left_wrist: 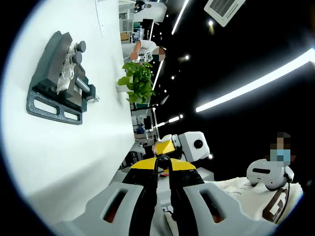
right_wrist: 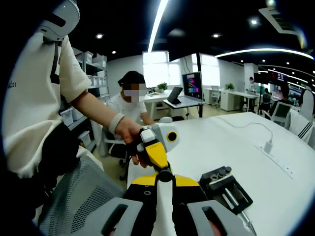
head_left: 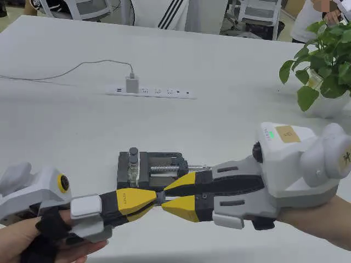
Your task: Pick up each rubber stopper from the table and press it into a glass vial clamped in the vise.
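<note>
A small dark rubber stopper [head_left: 160, 198] [right_wrist: 164, 174] sits where the two grippers meet tip to tip above the white table's near edge. My left gripper [head_left: 157, 199] [left_wrist: 161, 164] comes in from the lower left with its yellow jaws closed at the stopper. My right gripper [head_left: 164, 198] [right_wrist: 164, 181] comes from the right, its jaws also closed at it. Just behind them stands the dark vise [head_left: 159, 167] [left_wrist: 54, 93] [right_wrist: 231, 189], which clamps glass vials [head_left: 133, 164] [left_wrist: 69, 69] with dark stoppers on top.
A white power strip [head_left: 156, 92] with a charger [head_left: 132, 84] and its cable lies mid-table. A potted plant [head_left: 323, 60] stands at the right edge. A person sits past the table's end in the right gripper view. Office chairs line the far side.
</note>
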Demonstrator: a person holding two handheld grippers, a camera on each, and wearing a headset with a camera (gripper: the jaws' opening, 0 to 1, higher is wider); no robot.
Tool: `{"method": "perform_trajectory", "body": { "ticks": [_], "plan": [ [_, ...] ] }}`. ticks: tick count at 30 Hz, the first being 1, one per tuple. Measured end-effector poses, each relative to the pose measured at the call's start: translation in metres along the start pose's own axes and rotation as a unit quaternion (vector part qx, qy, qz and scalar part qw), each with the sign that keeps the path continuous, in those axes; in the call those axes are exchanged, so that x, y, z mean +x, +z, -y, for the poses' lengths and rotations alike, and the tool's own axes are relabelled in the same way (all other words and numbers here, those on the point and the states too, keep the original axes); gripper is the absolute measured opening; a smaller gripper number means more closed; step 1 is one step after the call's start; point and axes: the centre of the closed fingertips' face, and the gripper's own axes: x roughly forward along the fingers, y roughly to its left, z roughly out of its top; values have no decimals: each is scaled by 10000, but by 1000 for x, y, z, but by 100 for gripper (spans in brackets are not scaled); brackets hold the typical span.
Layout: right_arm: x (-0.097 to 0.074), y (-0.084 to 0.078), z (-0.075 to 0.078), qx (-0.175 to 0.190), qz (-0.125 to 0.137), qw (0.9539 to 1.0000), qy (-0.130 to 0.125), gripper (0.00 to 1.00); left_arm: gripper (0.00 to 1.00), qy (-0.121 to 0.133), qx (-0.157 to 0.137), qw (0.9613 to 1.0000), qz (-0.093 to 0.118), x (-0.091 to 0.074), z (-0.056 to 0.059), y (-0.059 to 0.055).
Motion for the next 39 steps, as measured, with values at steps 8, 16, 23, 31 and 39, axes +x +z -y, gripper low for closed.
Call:
{"method": "perform_trajectory", "body": {
  "ticks": [8, 16, 23, 31, 39],
  "plan": [
    [2, -17, 6, 232, -311, 9992, -32, 5, 36, 872, 1677, 9817, -231, -10, -16, 4],
    [5, -32, 11, 599, -622, 9963, -15, 5, 70, 1718, 3084, 9345, -467, -22, -35, 9],
    [5, -39, 18, 724, -799, 9942, 14, 5, 93, 2164, 3578, 9083, -74, -34, -37, 27],
    [9, -52, 27, 513, -1193, 9915, 113, 5, 99, 3007, 4469, 8425, -49, -58, -42, 45],
    [15, -53, 25, 160, -1632, 9857, 393, 5, 99, 3258, 5030, 8005, -89, -64, -31, 45]
  ]
}}
